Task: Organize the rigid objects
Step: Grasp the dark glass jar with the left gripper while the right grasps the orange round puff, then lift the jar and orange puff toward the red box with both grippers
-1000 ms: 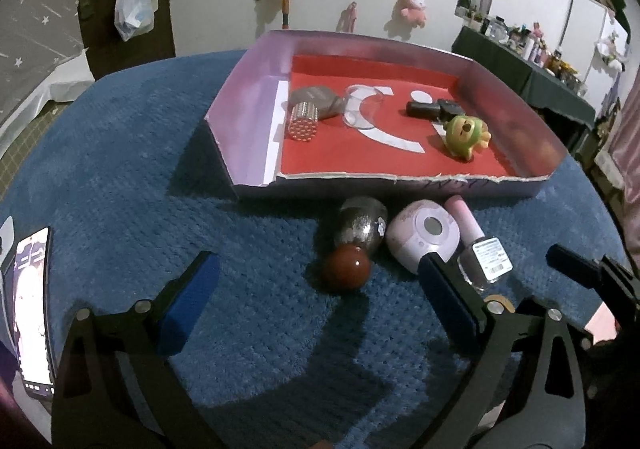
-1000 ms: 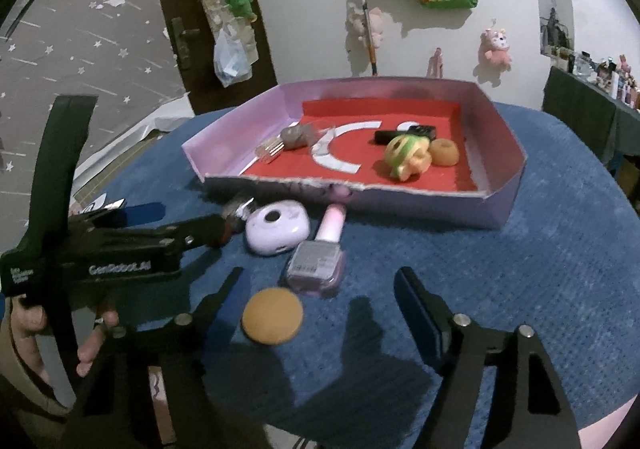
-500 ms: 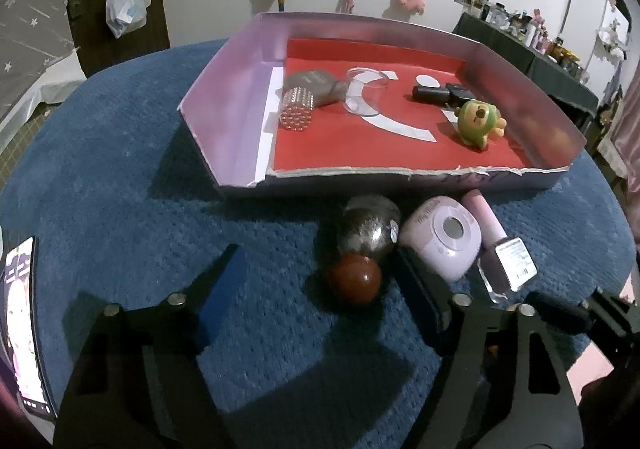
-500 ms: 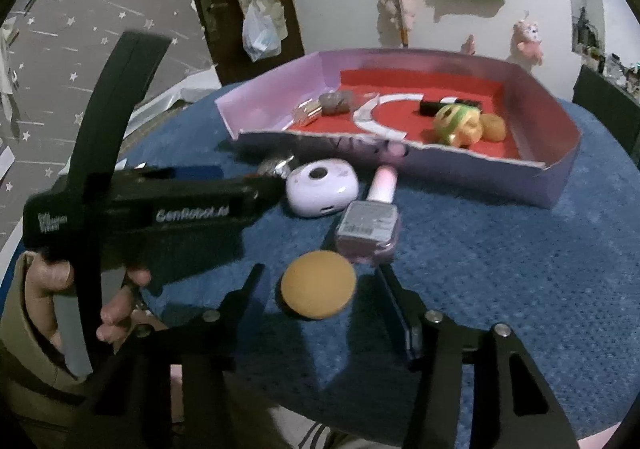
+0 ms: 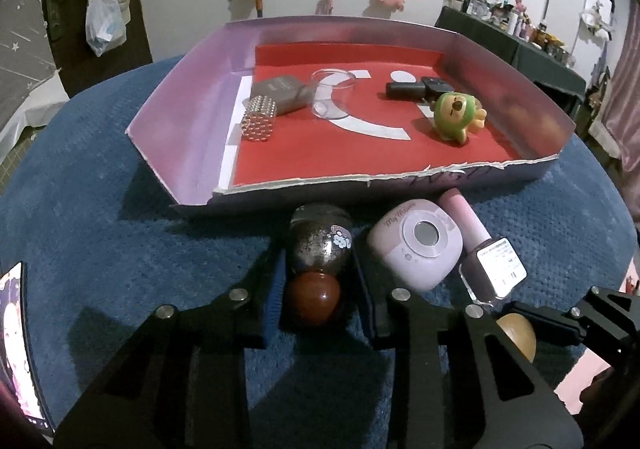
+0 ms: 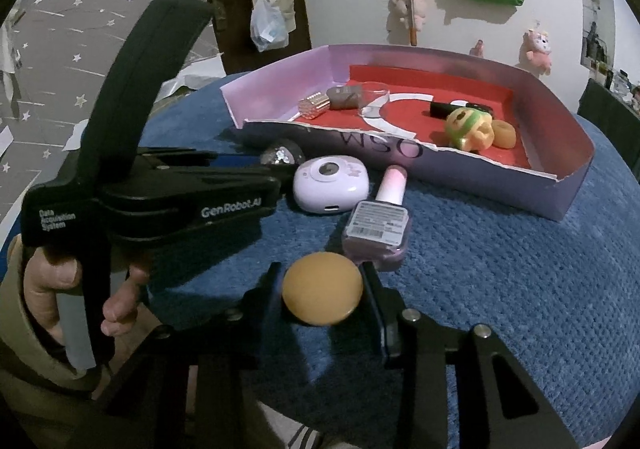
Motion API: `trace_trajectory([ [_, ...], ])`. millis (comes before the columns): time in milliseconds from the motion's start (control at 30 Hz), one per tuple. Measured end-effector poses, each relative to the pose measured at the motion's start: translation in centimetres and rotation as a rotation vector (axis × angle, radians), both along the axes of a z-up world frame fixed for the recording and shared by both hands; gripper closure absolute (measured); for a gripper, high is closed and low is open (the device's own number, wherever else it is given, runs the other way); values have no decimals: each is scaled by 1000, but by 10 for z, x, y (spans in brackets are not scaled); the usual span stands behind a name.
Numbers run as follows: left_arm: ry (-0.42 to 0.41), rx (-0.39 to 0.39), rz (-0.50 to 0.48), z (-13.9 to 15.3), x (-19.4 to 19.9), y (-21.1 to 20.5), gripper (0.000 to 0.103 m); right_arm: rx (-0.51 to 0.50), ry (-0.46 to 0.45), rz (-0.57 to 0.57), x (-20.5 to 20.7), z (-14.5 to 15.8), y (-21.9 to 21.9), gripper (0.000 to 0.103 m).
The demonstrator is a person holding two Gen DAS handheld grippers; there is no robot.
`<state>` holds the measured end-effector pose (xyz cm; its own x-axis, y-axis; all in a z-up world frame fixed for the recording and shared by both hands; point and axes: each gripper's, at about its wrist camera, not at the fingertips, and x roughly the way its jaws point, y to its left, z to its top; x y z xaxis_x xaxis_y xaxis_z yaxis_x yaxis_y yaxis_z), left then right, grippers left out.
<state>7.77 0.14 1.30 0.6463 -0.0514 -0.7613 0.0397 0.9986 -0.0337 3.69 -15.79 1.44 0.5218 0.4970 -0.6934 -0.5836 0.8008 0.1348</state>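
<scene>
A round bench (image 5: 100, 209) wore a nubbly blue cloth. On it sat one shallow cardboard tray (image 5: 188, 121), lilac-walled, red-floored, its front edge torn. Inside the tray lay one glossy green toy (image 5: 456, 115), one clear plastic cup (image 5: 332, 97), one studded silver cap (image 5: 259, 120) and one black tube (image 5: 408, 89). Just in front of the tray lay one rounded lilac case (image 5: 416, 249), one square nail-polish bottle (image 5: 492, 265) with a pink cap, one glittery bottle (image 5: 320, 245) with a smooth red ball top, and one flat tan disc (image 6: 322, 288). The left tongs (image 5: 318, 297) had just closed onto the glittery bottle's ball top; the right tongs (image 6: 322, 291) had just closed onto the disc.
</scene>
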Motion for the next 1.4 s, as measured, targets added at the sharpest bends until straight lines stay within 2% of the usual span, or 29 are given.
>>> trace_trajectory([
  [600, -66, -61, 6, 33, -26, 8, 74, 121, 5, 8, 13, 35, -12, 63],
  [933, -93, -83, -1, 44, -29, 9, 74, 144, -39, 1, 22, 54, -16, 63],
  [1400, -119, -91, -4, 53, -28, 9, 74, 152, -40, 0, 27, 57, -16, 63],
])
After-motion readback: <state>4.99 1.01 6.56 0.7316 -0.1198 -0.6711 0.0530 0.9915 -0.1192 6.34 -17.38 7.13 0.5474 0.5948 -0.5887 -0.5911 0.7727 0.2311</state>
